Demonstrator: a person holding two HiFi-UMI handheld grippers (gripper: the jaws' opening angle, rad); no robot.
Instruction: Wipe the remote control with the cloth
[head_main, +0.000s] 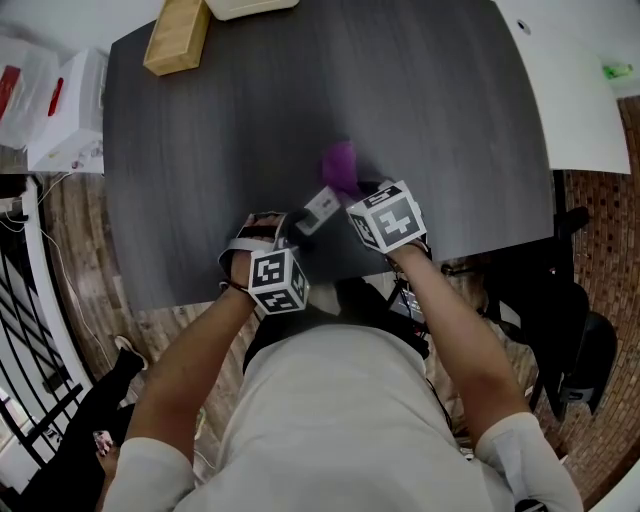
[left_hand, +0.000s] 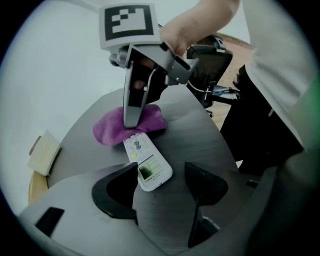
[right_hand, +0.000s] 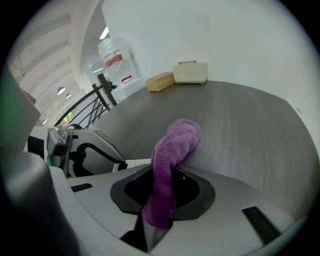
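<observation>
Nearest my lens, my left gripper (left_hand: 162, 171) stands with its jaws wide apart around the near end of the slim white plastic remote control (left_hand: 147, 162), which lies flat on the dark grey wood-grain desk (head_main: 400, 100). My right gripper (right_hand: 165, 172) is clamped on the purple microfibre cloth (right_hand: 176, 140), whose bunched end rests at the remote's far end. I judge the remote light, stiff and slick, likely to skid under wiping, so I would pinch its long edges. The cloth looks soft and limp.

A fuzzy, soft-piled cloth (right_hand: 172, 145), a smooth plastic remote control (left_hand: 150, 165) and a matt, wood-grained table (head_main: 400, 100) are seen.
</observation>
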